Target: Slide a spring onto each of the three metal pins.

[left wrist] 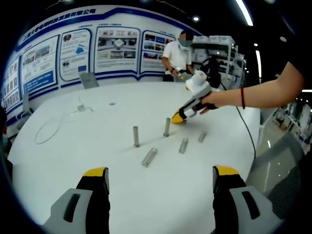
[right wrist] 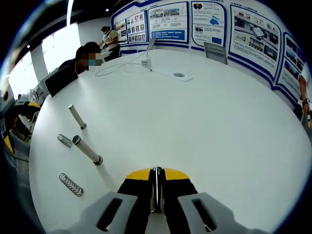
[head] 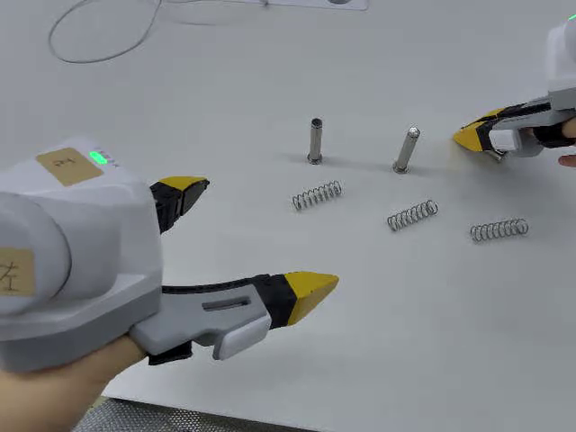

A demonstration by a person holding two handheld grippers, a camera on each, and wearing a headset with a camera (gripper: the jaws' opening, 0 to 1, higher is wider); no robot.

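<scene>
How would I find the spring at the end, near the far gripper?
On the white table, two metal pins stand side by side with a row of three springs in front. Follow the row toward the right gripper to the last spring. Unlike the other two, it has no pin standing behind it.

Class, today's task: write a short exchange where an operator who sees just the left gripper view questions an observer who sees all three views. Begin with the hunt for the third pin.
Operator: I see a nearer pin and a farther pin standing, with the right gripper beyond. Where is the third?
Observer: The right gripper view shows a thin metal pin clamped between that gripper's shut jaws.
Operator: Any indicator on my left gripper?
Observer: In the head view a green light glows on top of its body.
</scene>
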